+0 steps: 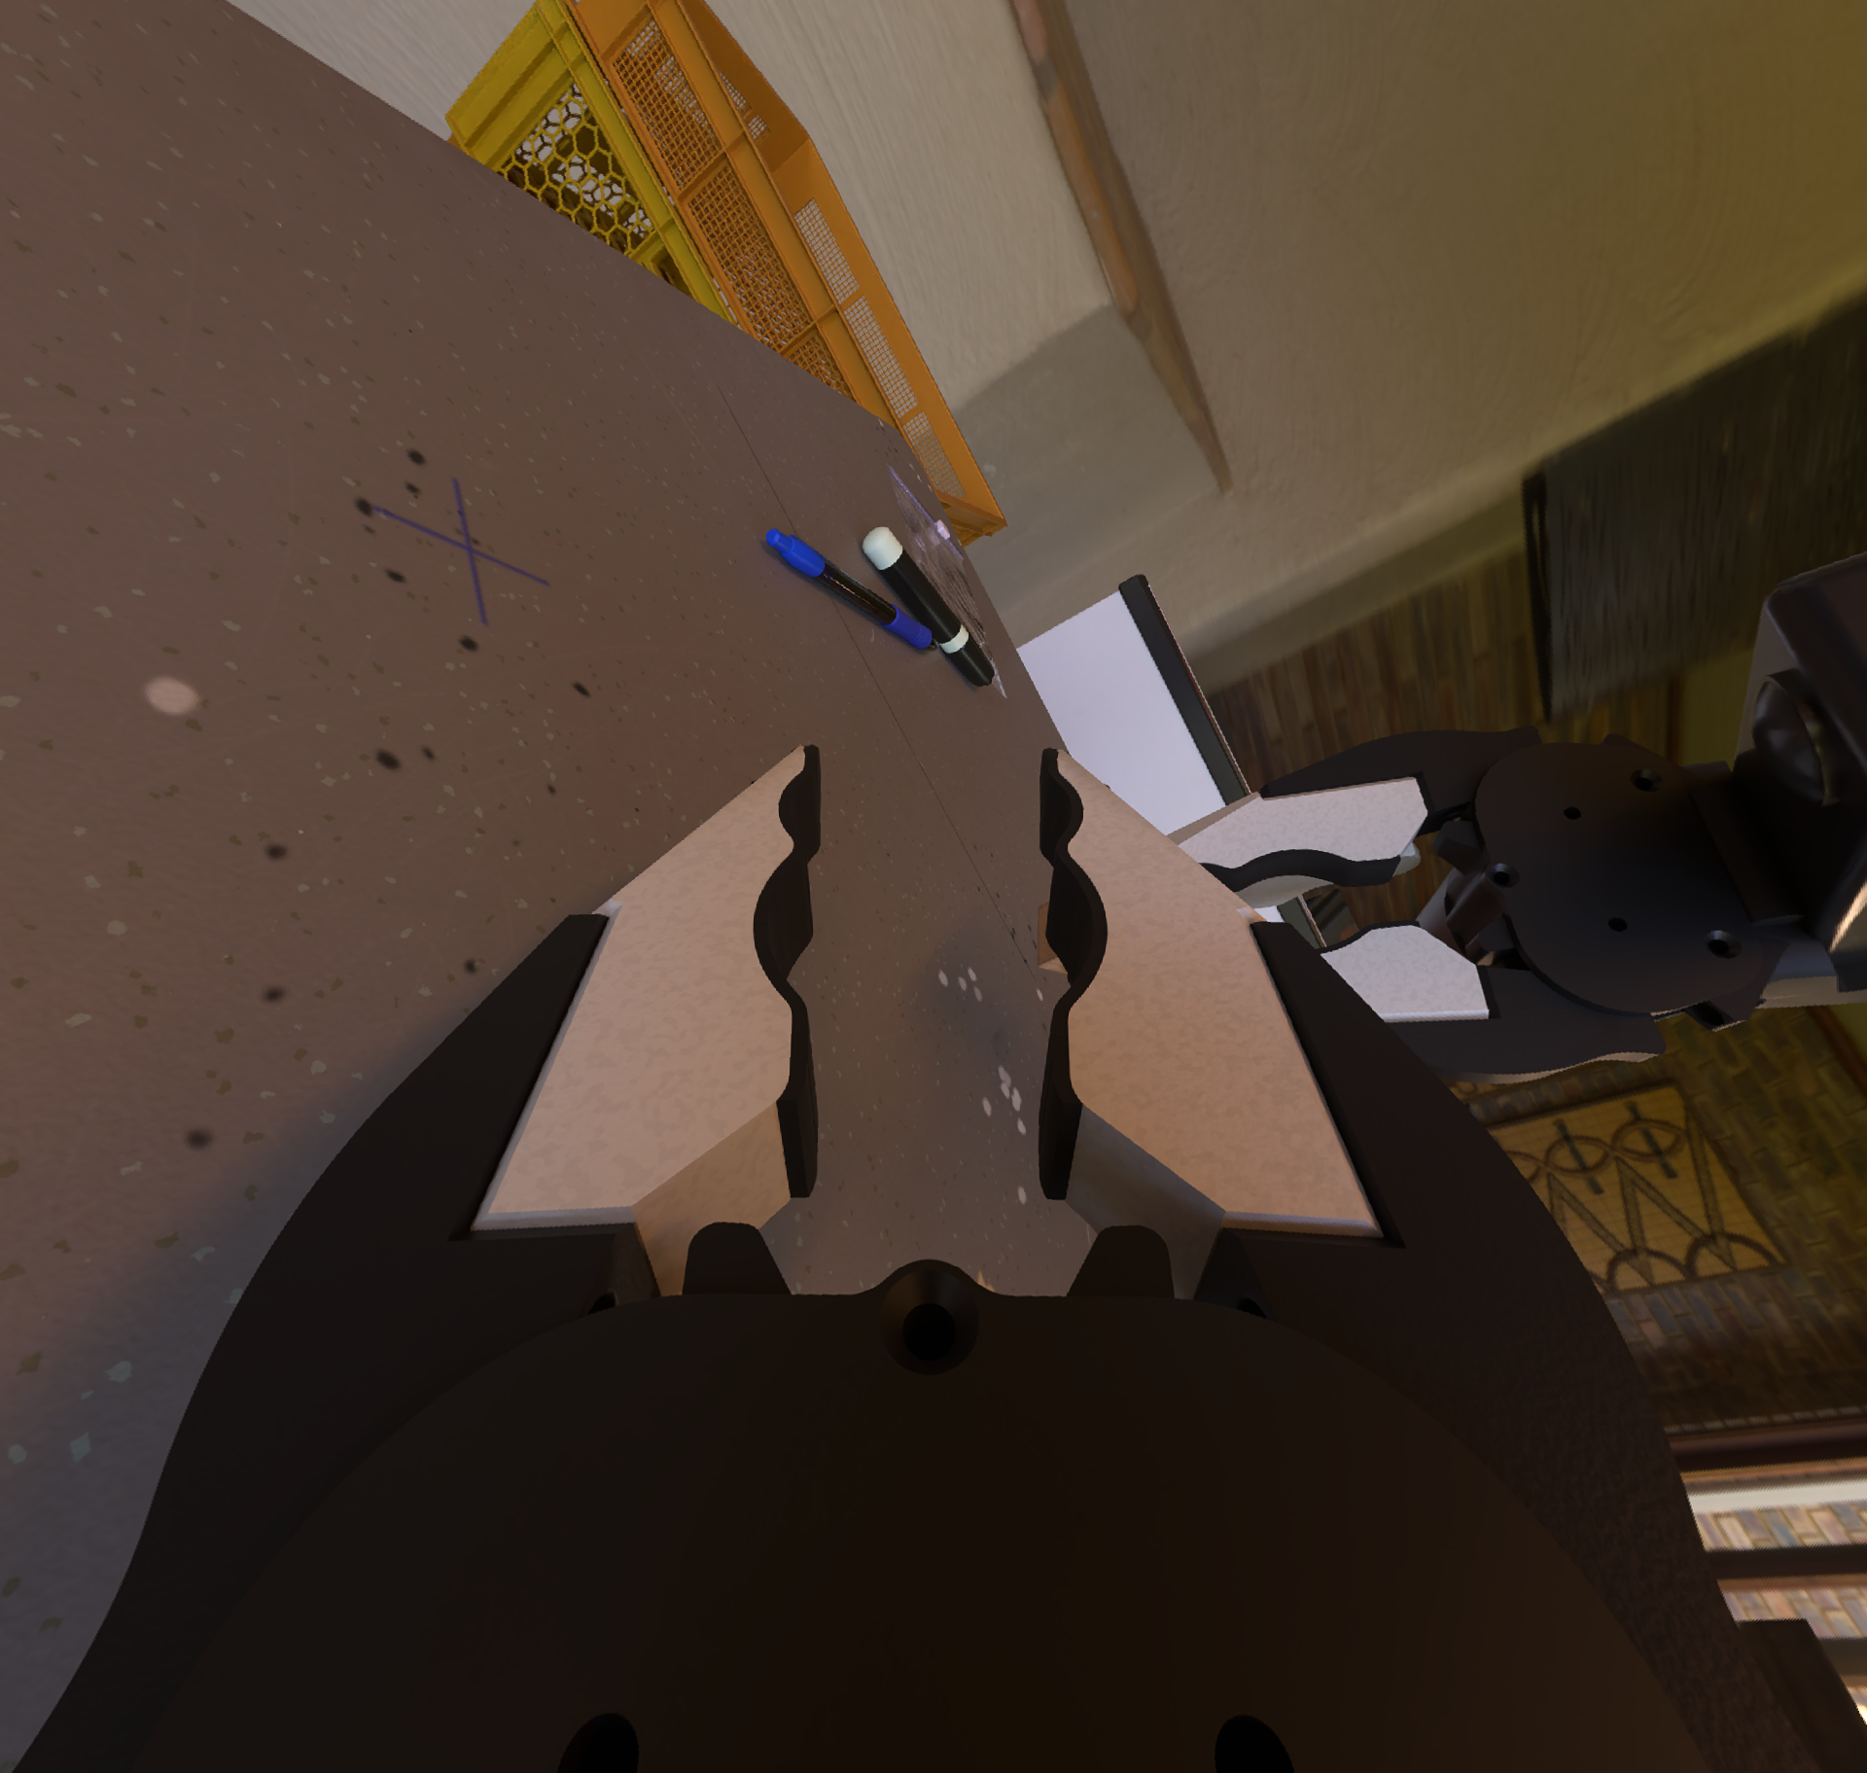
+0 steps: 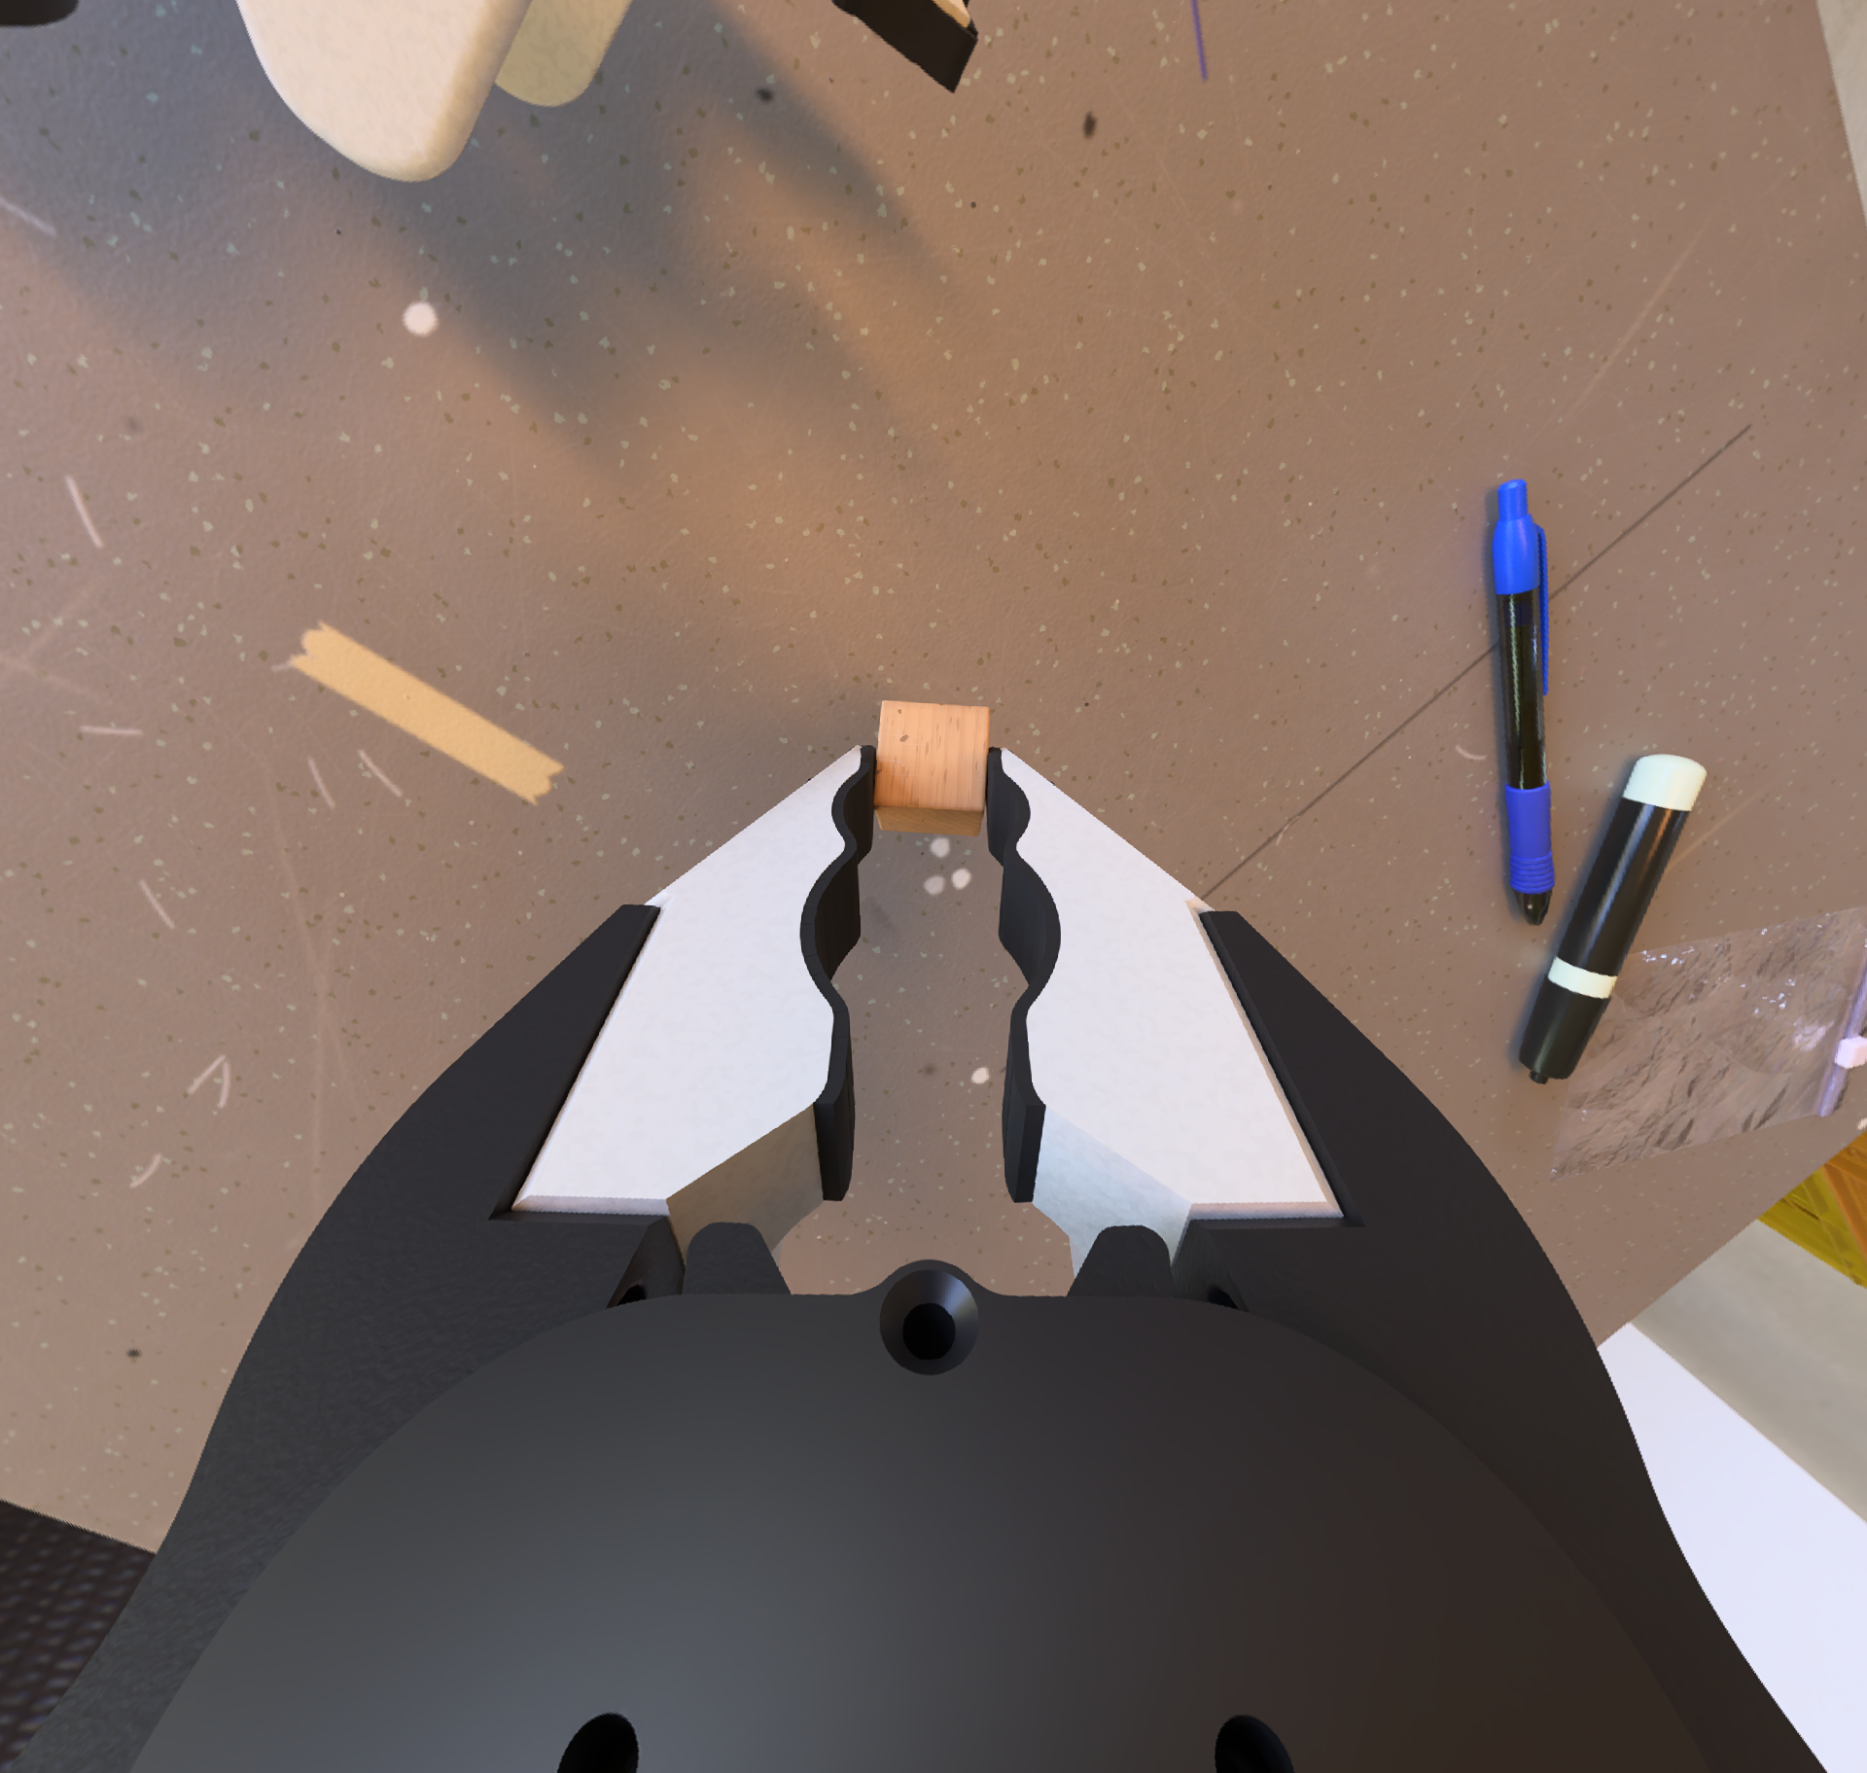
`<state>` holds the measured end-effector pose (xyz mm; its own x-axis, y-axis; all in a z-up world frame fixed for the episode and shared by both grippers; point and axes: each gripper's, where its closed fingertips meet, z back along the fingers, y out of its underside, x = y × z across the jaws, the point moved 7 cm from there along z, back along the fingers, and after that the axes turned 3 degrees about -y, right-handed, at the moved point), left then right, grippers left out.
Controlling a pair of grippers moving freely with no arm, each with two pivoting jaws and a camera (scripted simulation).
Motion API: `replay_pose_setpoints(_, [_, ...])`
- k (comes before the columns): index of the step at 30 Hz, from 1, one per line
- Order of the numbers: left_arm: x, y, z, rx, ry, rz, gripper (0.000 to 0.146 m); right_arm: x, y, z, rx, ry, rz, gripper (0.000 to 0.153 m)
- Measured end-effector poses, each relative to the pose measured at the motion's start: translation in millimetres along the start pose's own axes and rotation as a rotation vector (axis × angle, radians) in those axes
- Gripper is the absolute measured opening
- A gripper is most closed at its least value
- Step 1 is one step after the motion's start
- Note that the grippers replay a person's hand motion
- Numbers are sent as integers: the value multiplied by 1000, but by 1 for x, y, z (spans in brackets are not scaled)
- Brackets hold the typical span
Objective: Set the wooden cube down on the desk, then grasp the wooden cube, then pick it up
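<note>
Right gripper (image 2: 929, 765) clamped on wooden cube (image 2: 929, 765) at fingertips, above desk (image 2: 707, 472). Left gripper (image 1: 929, 765) spread wide, empty. Blue pen (image 2: 1520, 704) right of cube.

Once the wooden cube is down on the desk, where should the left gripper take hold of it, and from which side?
Grip the wooden cube across two opposite flat side faces, coming from above. The right gripper pinches it that way at its fingertips now. The left gripper is open and empty, probably wide enough.
</note>
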<state>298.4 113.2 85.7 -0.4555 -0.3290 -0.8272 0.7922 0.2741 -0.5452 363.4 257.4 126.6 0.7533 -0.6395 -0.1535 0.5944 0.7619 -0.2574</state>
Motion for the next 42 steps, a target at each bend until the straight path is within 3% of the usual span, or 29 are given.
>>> replay_pose_setpoints(20, [-3,1,-1,-3,-9,-26,43,3,-3,-1,31,56,111,21])
replay_pose_setpoints(31, [-1,-1,1,-2,-14,-21,43,-3,0,-2,-28,19,-35,21])
replay_pose_setpoints(38, [0,-1,2,5,-12,-16,43,-5,0,-2,-26,-5,118,21])
replay_pose_setpoints(42, [4,-2,3,13,-5,11,43,-12,2,-1,-45,-65,117,21])
